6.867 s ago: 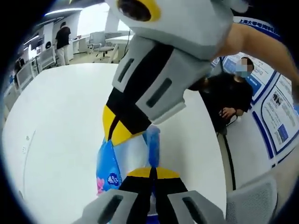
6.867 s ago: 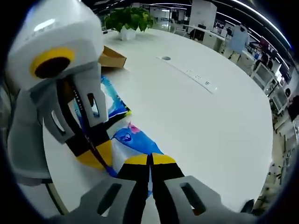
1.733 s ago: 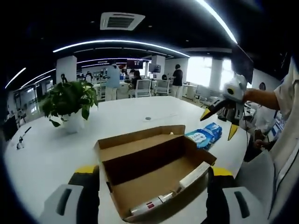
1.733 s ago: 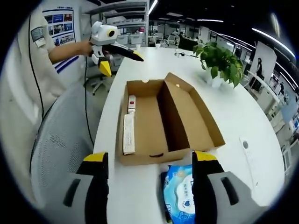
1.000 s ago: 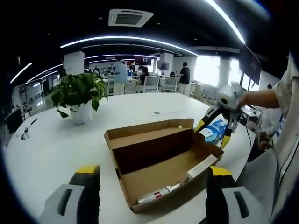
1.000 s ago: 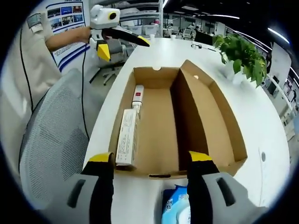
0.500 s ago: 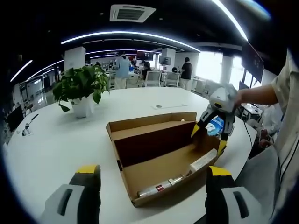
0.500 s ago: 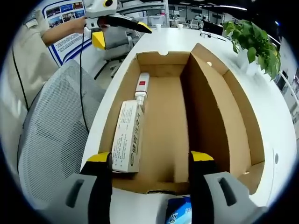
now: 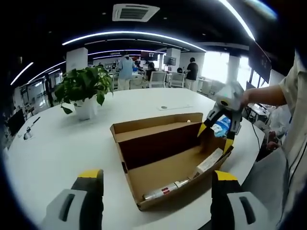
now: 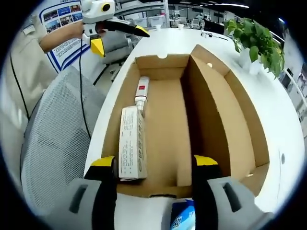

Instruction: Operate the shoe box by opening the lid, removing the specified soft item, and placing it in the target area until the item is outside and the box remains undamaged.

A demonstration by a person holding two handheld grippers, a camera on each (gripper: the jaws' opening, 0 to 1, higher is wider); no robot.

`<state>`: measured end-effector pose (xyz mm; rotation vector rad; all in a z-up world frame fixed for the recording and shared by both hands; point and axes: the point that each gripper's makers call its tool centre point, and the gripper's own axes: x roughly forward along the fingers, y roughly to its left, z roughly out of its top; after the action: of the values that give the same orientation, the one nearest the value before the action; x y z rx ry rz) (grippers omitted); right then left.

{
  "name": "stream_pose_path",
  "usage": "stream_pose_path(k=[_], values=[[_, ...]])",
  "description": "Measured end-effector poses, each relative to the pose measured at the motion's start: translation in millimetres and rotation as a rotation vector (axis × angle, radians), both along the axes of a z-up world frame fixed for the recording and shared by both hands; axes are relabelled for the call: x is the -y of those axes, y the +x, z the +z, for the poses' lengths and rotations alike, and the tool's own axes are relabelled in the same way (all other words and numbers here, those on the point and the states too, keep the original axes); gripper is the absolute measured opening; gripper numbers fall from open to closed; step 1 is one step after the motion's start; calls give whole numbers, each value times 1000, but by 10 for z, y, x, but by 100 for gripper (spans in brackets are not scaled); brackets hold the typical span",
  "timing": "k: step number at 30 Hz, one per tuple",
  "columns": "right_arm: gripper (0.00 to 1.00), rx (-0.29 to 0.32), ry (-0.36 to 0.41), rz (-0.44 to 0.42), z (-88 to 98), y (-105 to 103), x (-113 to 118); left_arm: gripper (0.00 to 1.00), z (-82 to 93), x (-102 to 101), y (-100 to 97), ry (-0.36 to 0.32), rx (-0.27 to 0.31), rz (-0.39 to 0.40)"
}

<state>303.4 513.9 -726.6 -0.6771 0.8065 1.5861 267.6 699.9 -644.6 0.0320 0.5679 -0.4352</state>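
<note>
An open brown cardboard shoe box (image 9: 158,143) (image 10: 206,110) lies on the white table, its lid folded back alongside. Inside lie a white carton (image 10: 132,148) (image 9: 209,162) and a small tube (image 10: 141,93) (image 9: 160,191). A blue soft tissue pack (image 10: 184,215) (image 9: 221,125) lies on the table just outside the box's end. My right gripper (image 10: 154,162) (image 9: 216,135) hangs open over that end of the box, holding nothing. My left gripper (image 9: 157,175) (image 10: 120,40) is open and empty beyond the opposite end, held up by a person's arm.
A potted plant (image 9: 84,88) (image 10: 254,43) stands on the table behind the box. A grey mesh chair (image 10: 53,143) sits at the table's edge beside the box. People and desks stand in the far office (image 9: 127,72).
Earlier both grippers were shut on the blue pack; now both are open and it lies on the table. In the last second my right gripper moved over the box's end.
</note>
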Motion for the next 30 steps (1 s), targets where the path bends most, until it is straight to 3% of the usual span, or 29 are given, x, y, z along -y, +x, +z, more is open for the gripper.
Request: stream_pose_path(k=[8, 20, 24, 30], values=[[47, -9, -9, 37, -142, -133, -130, 95, -24, -42, -39, 6, -4, 10], [25, -8, 37, 90, -116, -240, -268, 94, -61, -96, -69, 20, -11, 23], [17, 7, 20, 96, -162, -258, -273, 94, -59, -93, -81, 21, -10, 27], [17, 24, 16, 97, -168, -255, -273, 94, -81, -82, -114, 24, -16, 26]])
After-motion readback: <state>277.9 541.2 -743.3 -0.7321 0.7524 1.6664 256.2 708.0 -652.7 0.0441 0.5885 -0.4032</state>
